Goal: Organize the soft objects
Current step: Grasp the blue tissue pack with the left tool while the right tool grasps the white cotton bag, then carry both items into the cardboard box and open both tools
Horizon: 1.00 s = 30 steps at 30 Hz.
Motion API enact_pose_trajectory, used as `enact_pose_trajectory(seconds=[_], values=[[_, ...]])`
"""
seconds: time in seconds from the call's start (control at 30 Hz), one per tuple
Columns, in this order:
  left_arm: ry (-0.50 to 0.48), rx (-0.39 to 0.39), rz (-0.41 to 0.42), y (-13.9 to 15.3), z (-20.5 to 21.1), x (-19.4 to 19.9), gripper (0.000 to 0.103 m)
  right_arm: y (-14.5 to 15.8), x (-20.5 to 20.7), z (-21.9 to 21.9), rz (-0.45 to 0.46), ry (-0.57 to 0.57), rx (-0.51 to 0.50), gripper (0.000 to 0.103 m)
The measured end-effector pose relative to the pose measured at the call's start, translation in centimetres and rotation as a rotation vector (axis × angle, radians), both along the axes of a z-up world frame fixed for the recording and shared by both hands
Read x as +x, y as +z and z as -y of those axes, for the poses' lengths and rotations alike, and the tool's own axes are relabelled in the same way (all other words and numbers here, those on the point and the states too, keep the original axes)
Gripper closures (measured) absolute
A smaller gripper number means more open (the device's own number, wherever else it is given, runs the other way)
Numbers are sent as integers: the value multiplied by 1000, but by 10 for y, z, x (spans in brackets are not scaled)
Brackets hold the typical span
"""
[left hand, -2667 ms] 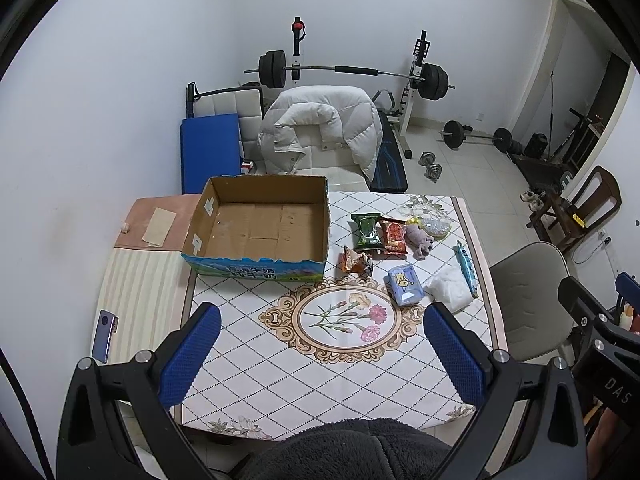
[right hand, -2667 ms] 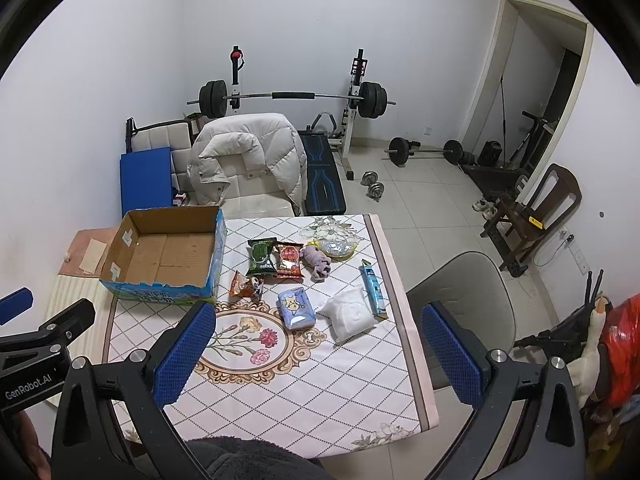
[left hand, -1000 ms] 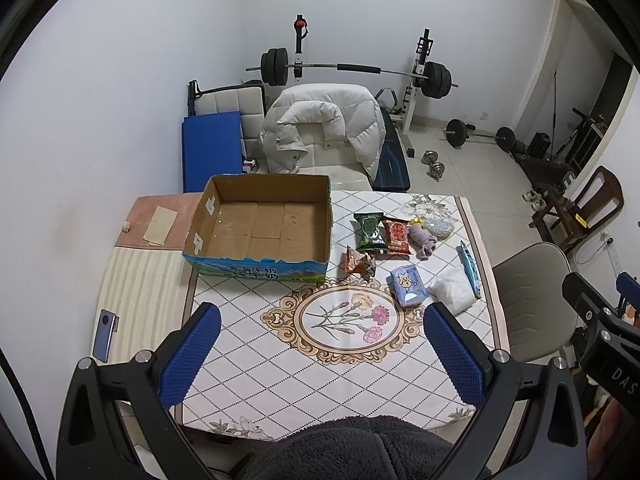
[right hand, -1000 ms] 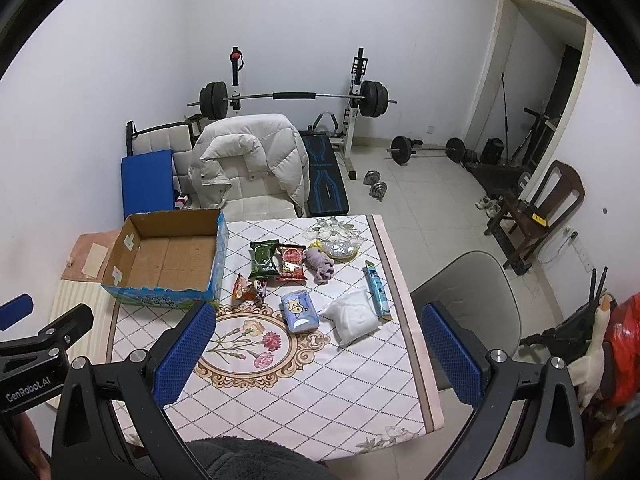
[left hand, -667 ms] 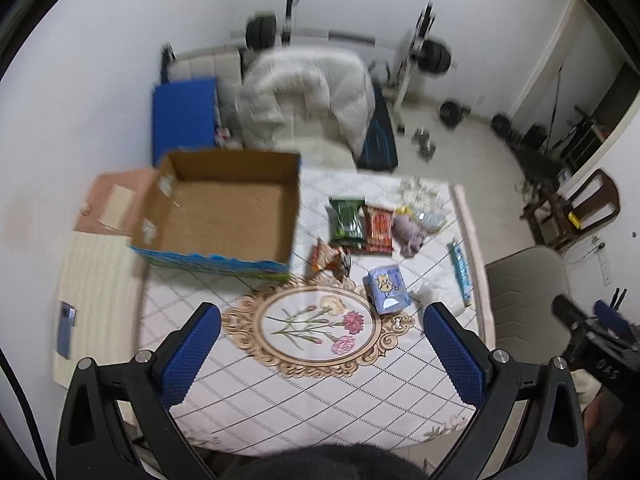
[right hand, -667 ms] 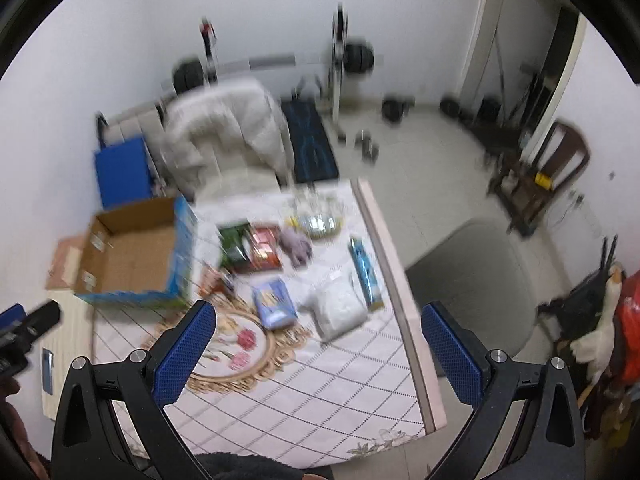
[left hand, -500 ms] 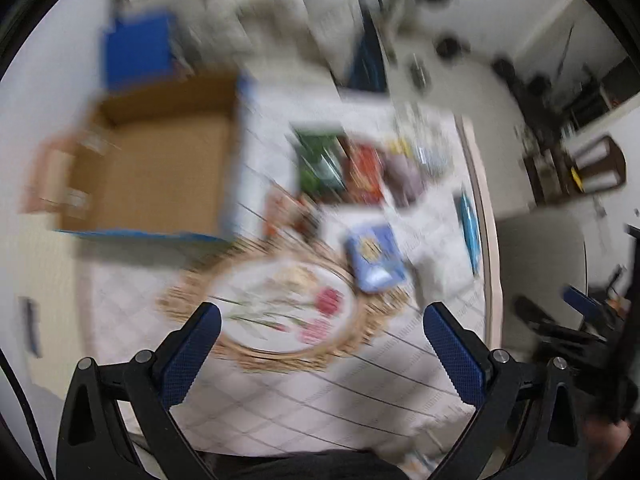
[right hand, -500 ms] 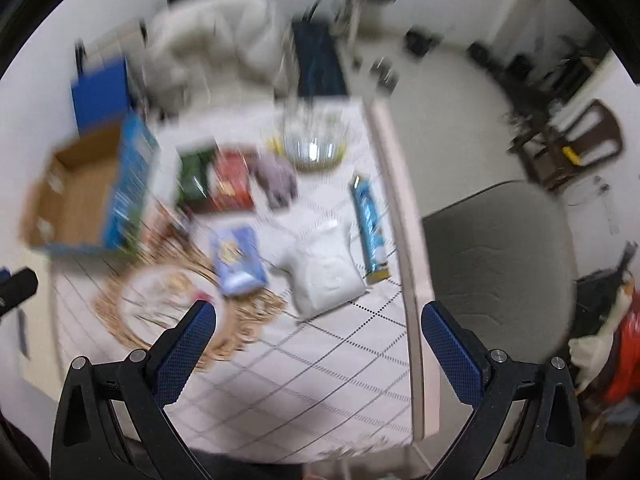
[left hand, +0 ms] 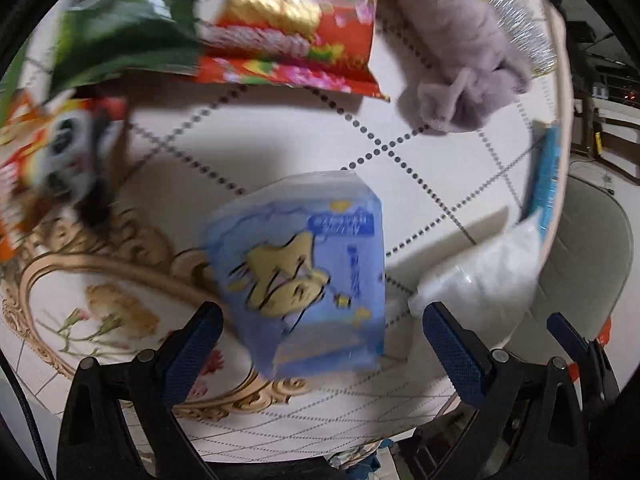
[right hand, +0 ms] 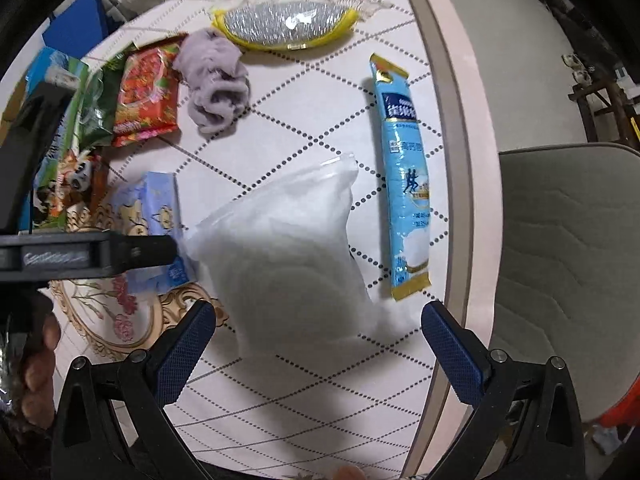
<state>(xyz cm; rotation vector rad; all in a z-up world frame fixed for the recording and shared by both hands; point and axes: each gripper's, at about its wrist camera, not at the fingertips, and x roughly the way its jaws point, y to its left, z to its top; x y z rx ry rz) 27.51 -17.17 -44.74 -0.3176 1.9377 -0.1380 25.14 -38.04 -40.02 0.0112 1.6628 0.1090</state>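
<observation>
I have both claws low over the table (right hand: 452, 128), w/ the soft things close in front.

Left claw (left hand: 318, 344): fingers spread wide, nothing between the pads. The blue tissue pack (left hand: 308, 276) lies just ahead of it, in line w/ the gap and near the left finger (left hand: 192, 356). There is free tablecloth beyond the pack, up to the red snack bag (left hand: 292, 36) and the purple plush toy (left hand: 460, 68). To the left lies a small orange snack packet (left hand: 52, 152), blurred. A green bag (left hand: 124, 24) lies beside the red one. The picture is smeared, so I cannot tell the fine edges.

Right claw (right hand: 318, 344): also spread wide, holding nothing. The white soft bag (right hand: 288, 248) lies right in front, and its near corner reaches between the two fingers. I cannot tell if a pad touches it. Its left edge is just beside the tissue pack (right hand: 148, 208), and the left claw's finger (right hand: 92, 256) lies across that pack in this view. Right of the bag there is a strip of free cloth, then the long blue sachet (right hand: 404, 176), parallel to the table edge and near it. A grey chair (right hand: 568, 272) stands beyond that edge. At the far side sits a silver-and-yellow pouch (right hand: 284, 24), near the plush toy (right hand: 214, 80).
</observation>
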Motion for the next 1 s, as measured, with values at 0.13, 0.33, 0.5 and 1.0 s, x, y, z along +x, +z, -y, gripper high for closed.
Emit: enact_pose_trajectory(seconds=[0.13,0.33,0.5,1.0], values=[[-20,46,12,-10,6,-3,1,-18,1,-8,-30,38,18,0],[-110,131,61,4,6,-16,38,-31,5,-17,-45,47,45,0],[-128,163,85,6,14,-26,42,-54,9,-31,-75,86,10,0],[-123,131,332,143,-25,-46,71,9,-37,-75,29,-75,55,27]])
